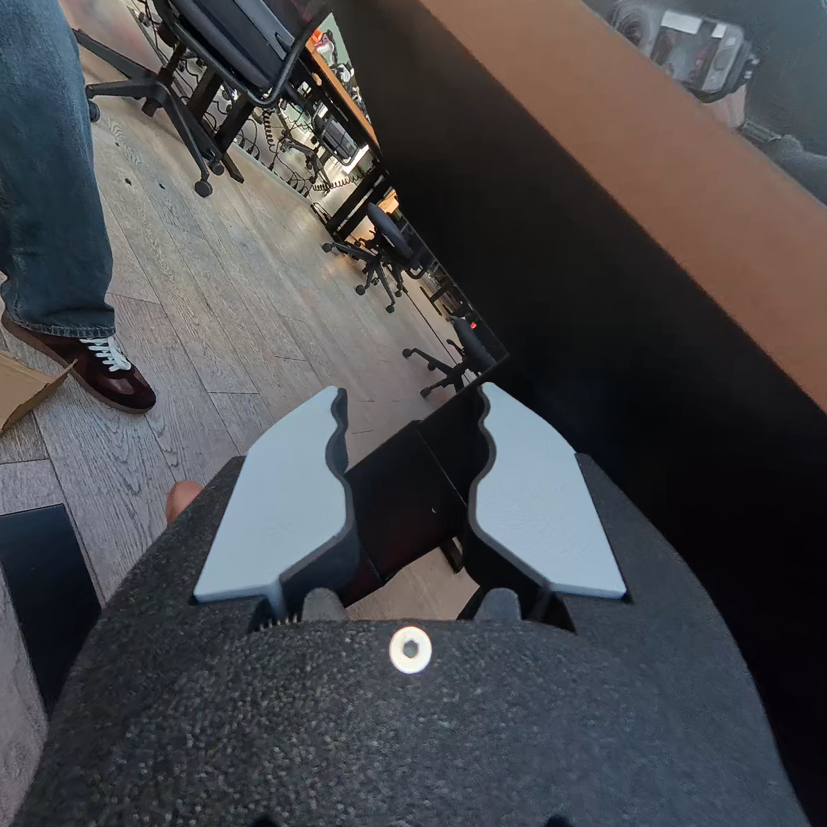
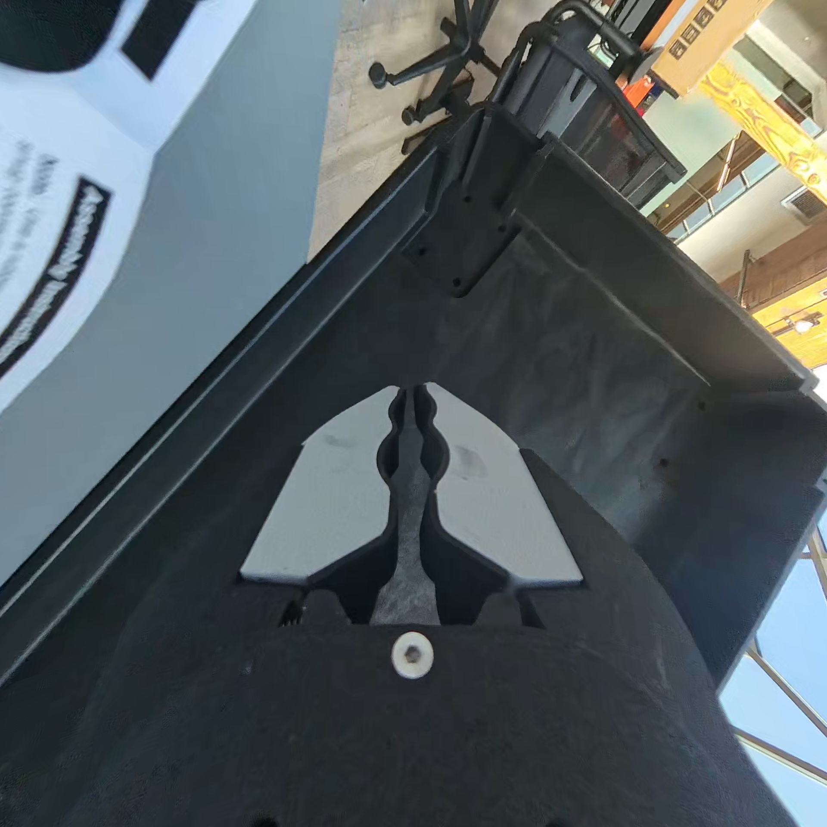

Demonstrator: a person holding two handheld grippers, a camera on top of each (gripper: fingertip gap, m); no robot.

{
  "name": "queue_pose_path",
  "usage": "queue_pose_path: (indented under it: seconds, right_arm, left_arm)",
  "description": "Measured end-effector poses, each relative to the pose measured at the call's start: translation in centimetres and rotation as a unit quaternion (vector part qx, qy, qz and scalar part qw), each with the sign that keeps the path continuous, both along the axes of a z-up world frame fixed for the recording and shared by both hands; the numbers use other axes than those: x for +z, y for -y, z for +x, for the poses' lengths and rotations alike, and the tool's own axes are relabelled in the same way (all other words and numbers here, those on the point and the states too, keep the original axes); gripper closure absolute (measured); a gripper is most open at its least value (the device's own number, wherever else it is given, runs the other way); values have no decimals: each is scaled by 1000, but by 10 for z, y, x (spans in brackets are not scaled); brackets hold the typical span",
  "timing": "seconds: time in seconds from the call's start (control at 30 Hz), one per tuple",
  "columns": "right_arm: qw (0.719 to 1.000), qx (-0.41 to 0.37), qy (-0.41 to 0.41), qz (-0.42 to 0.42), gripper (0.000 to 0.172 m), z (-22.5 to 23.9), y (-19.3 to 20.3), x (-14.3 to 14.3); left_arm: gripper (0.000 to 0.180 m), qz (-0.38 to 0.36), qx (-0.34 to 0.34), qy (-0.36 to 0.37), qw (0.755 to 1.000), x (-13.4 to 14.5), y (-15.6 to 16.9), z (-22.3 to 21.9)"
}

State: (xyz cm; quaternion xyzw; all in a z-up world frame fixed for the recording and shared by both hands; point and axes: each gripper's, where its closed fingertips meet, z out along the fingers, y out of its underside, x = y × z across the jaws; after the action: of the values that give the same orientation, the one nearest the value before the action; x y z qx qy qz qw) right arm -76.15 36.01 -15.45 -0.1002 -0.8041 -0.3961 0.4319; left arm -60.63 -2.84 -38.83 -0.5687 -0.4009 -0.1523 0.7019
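Note:
In the left wrist view my left gripper (image 1: pixel 411 391) is open, low over the wooden floor (image 1: pixel 215 313). A black metal box-shaped part (image 1: pixel 402 496) stands between its fingers. Floor shows between that part and the left fingertip (image 1: pixel 313 429), so nothing is in its grasp. A brown tabletop (image 1: pixel 626 188) with a black side (image 1: pixel 537 291) rises at the right. In the right wrist view my right gripper (image 2: pixel 412 388) is all but shut, with only a thin slit between the pads. It points at a black surface (image 2: pixel 358 340) below a black bracket (image 2: pixel 465 232).
A person's leg in jeans (image 1: pixel 44 179) and a dark red shoe (image 1: pixel 103 371) stand at the left, beside a cardboard flap (image 1: pixel 22 394). Office chairs (image 1: pixel 215 53) stand farther off. The right wrist view shows a white printed sheet (image 2: pixel 67 215), a chair base (image 2: pixel 429 67) and a black leg (image 2: pixel 550 67).

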Motion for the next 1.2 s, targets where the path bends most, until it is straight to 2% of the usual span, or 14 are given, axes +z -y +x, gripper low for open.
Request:
queue_pose_path:
  seconds: [0.2,0.4,0.6,0.77,0.8,0.9,1.2]
  right_arm:
    - [999,-22,-16,-21,167,-86,-32,-27]
    - [999,-30,-17,-13,164,-131,-56,-56]
    - [1000,-24,-19,7,163,-152,-64,-72]
    - [996,-55,-60,-49,172,-159,-72,-74]
    - [995,-48,-58,-58,172,-161,-69,-77]
    - [998,5,-57,-16,172,-170,-62,-74]
    - [997,21,-69,-7,172,-185,-48,-72]
  left_arm:
    - [127,-28,-9,-13,999,-9,-4,-25]
    - [127,-32,-17,3,999,-22,1,-52]
    - [127,-43,-19,14,999,-36,15,-55]
    - [129,-17,-2,32,999,-34,27,-56]
    - [129,-16,-1,29,999,-33,27,-55]
    - [129,-18,-10,28,999,-33,22,-51]
    - [129,-17,-16,33,999,-34,17,-49]
